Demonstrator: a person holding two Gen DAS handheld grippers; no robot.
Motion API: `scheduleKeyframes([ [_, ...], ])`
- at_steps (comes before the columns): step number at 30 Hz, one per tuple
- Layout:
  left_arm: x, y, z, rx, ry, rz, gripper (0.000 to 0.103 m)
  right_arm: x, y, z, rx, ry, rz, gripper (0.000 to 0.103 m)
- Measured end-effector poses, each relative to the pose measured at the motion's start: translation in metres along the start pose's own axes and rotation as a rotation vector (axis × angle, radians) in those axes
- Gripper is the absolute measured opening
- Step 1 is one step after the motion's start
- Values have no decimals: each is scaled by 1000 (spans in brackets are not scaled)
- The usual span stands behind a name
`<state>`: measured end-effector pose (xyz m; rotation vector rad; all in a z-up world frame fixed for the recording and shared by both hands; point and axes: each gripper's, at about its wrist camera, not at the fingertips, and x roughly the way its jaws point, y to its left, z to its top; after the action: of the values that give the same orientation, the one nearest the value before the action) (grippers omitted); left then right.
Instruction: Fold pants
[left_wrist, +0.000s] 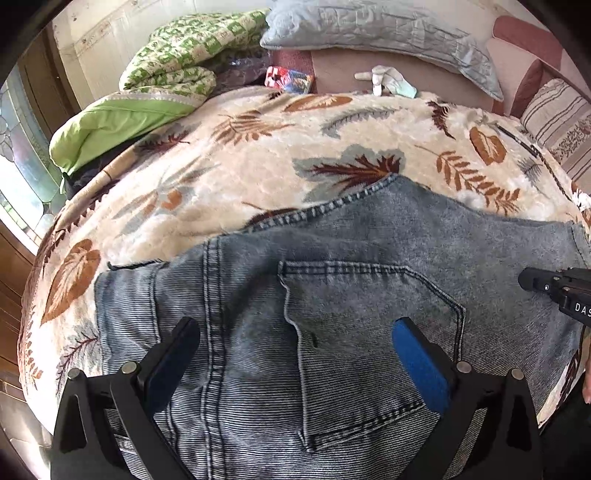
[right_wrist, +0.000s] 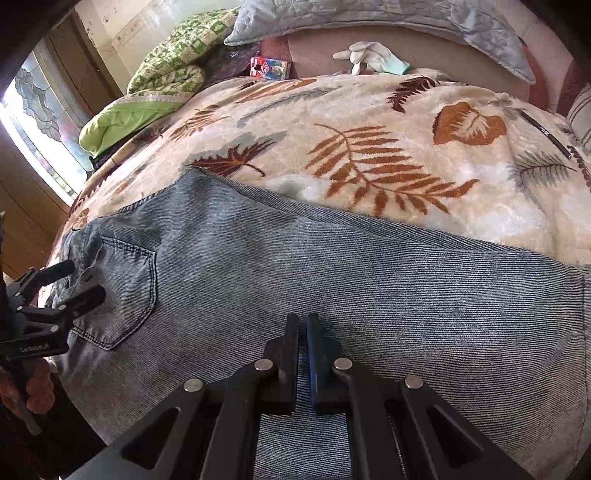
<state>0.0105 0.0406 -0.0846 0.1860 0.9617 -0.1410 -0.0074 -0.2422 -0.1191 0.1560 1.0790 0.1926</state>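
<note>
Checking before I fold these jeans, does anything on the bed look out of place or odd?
Mostly stray items: a white glove and a small colourful box lie beyond the leaf blanket, and a thin dark pencil-like stick rests on it. The jeans look undamaged.

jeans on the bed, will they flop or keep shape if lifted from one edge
The jeans would likely drape and sag, since they lie soft and creased on the plush leaf blanket. Thick seams and the back pocket suggest some weight; the blanket probably limits sliding.

Jeans (right_wrist: 332, 266) waistband under left gripper (left_wrist: 295, 350); leg ends cut by frame edge.
</note>
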Motion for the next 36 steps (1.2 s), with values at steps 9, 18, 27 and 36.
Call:
scheduleKeyframes([
  [9, 6, 53, 0, -147, 23, 77, 103, -26, 19, 9, -61, -90, 67, 6],
  [18, 31, 68, -13, -195, 141, 66, 103, 12, 76, -9, -237, 3, 47, 6],
  [27, -15, 34, -3, -80, -76, 25, 103, -22, 26, 6, -81, -90, 17, 6],
  [36, -27, -22, 1, 86, -112, -97, 103, -71, -93, -11, 300, -165, -243, 6],
])
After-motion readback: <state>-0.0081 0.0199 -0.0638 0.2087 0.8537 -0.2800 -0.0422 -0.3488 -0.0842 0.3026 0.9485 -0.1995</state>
